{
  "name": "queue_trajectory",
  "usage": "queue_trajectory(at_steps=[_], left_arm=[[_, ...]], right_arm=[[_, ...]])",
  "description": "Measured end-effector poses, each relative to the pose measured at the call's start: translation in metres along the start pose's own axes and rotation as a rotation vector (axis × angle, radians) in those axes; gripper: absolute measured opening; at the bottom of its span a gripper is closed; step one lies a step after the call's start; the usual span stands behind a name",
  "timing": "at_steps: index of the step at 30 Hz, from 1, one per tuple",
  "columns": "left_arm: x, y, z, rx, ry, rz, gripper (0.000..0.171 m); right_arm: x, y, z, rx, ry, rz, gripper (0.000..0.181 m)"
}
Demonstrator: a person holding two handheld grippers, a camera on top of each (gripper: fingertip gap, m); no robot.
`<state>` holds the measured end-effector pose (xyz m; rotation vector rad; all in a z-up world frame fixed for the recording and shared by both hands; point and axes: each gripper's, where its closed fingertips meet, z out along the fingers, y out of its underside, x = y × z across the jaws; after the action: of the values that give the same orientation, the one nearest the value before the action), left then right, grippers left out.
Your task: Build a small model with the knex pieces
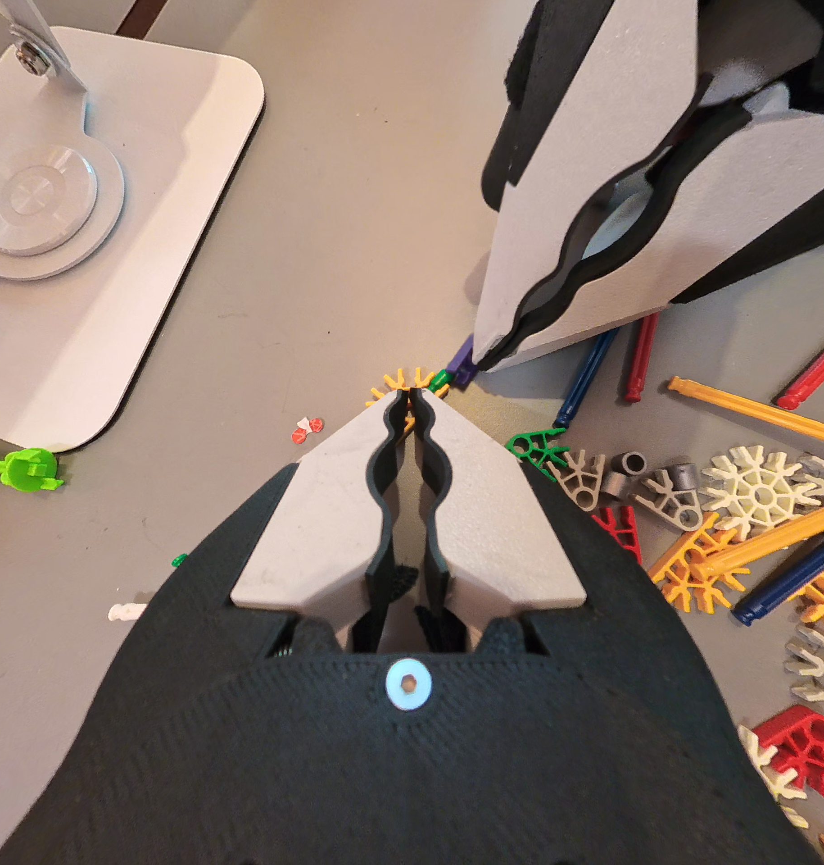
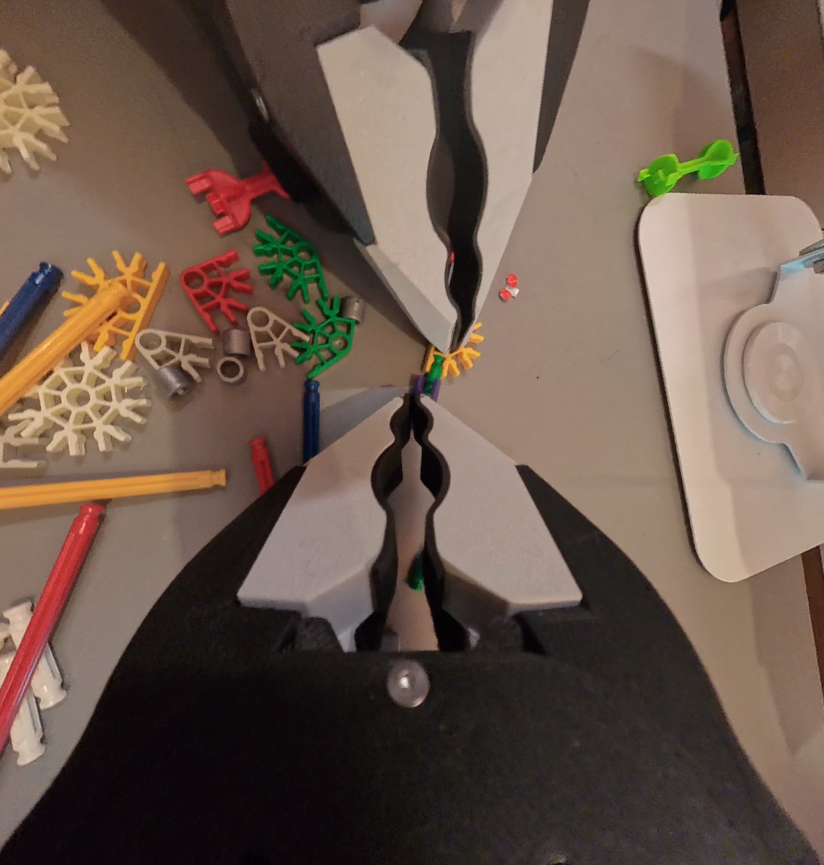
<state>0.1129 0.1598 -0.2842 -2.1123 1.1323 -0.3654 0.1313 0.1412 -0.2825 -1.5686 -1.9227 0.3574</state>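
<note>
Yellow connector (image 1: 403, 381) pinched in left gripper (image 1: 409, 397) fingers; right gripper (image 2: 411, 398) grips purple piece (image 2: 423, 384).
Only right wrist view shows two green connectors (image 2: 291, 264) on worktop (image 2: 564, 374).

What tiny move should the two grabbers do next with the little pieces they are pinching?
Probably push gently together. The left gripper pinches the yellow piece, the right gripper pinches the purple piece, and a short green rod sits between them, seemingly lined up.
</note>
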Motion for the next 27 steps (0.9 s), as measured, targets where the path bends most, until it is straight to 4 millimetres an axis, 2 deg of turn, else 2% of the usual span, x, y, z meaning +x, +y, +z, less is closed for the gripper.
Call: queue_trajectory(at_steps=[16, 20, 22, 27], left_arm=[[0.0001, 0.0, 0.0, -0.003, 0.001, -0.001, 0.001], [0.0, 0.0, 0.0, -0.007, 0.002, 0.003, 0.001], [0.0, 0.0001, 0.0, -0.007, 0.002, 0.004, 0.001], [0.0001, 0.0, 0.0, -0.005, 0.001, 0.001, 0.001]], right_arm=[[0.0053, -0.004, -0.0064, 0.053, -0.028, 0.095, 0.0], [0.004, -0.0022, -0.0017, 0.038, -0.043, 0.114, 0.01], [0.005, -0.0022, -0.0012, 0.042, -0.053, 0.134, 0.001], [0.0042, -0.0057, -0.0021, 0.055, -0.14, 0.252, 0.0]])
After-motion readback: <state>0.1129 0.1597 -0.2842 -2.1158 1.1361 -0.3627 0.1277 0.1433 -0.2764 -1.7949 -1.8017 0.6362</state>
